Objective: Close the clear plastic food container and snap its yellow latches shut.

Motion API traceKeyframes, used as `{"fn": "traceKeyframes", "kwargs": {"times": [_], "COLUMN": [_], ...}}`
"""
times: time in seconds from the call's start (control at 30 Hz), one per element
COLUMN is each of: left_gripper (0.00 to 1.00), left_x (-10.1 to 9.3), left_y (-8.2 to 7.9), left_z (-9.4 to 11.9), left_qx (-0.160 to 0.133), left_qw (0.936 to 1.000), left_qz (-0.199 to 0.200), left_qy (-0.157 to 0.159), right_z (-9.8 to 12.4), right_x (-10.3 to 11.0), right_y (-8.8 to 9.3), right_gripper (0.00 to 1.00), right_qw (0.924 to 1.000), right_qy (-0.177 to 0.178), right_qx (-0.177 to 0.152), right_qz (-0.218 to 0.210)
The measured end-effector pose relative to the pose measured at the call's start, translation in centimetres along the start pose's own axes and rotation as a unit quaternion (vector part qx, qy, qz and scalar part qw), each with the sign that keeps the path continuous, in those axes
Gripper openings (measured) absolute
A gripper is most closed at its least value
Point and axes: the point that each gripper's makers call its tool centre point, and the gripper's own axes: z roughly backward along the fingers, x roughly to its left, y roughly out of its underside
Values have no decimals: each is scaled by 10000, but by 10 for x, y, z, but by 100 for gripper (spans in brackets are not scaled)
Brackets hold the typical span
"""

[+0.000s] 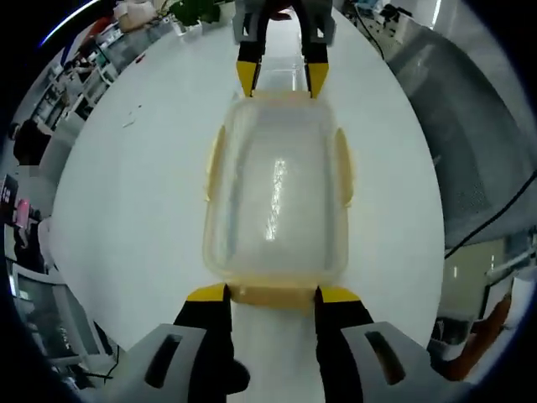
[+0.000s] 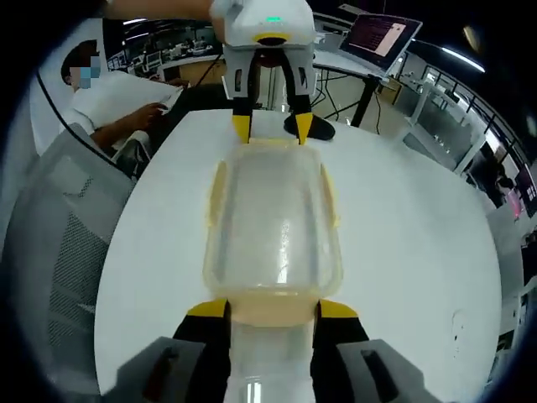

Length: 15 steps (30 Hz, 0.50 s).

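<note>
**Currently: container lidded on the worktop, one tool at each short end**

Left gripper view, from left to right. Shelving and clutter line the far left edge of the room. A white round worktop (image 1: 126, 210) takes up the middle ground. On it sits the clear plastic food container (image 1: 275, 197), lid on, long axis running away from the camera. Yellow latches (image 1: 214, 164) show along both long sides, and a further yellow latch lies at the near short end between the jaw tips. Whether any latch is snapped down cannot be told. The left tool (image 1: 273, 294) has its yellow-tipped jaws spread, one at each near corner of the container, touching or just beside the near latch; nothing is clamped between them. At the far short end the right tool (image 1: 282, 77) comes in from the top, jaws likewise apart at the container's far corners. A grey mesh chair back (image 1: 478, 143) stands to the right of the worktop.

Right gripper view, from left to right. A person in a white top (image 2: 117, 96) sits at the far left beyond a grey chair (image 2: 59, 243). The same container (image 2: 273, 227) lies centred on the worktop (image 2: 419, 243). The right tool (image 2: 273, 309) is spread at the near end; the left tool (image 2: 272, 128) stands spread at the far end. A laptop screen (image 2: 382, 38) glows at upper right.
</note>
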Motion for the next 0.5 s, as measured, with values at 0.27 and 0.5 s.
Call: {"fn": "traceKeyframes", "kwargs": {"times": [0.27,0.5], "left_gripper": [36,36], "left_x": [-1,4], "left_y": [-20,-44], "left_z": [7,10], "left_qx": [-54,-136], "left_qw": [9999,9995], "left_qz": [-62,-208], "left_qy": [-66,-182], "right_z": [22,42], "right_x": [2,1], "right_y": [7,19], "right_gripper": [35,35], "right_qw": [9999,9996], "right_qy": [140,287], "right_qx": [30,38], "right_qz": [24,-15]}}
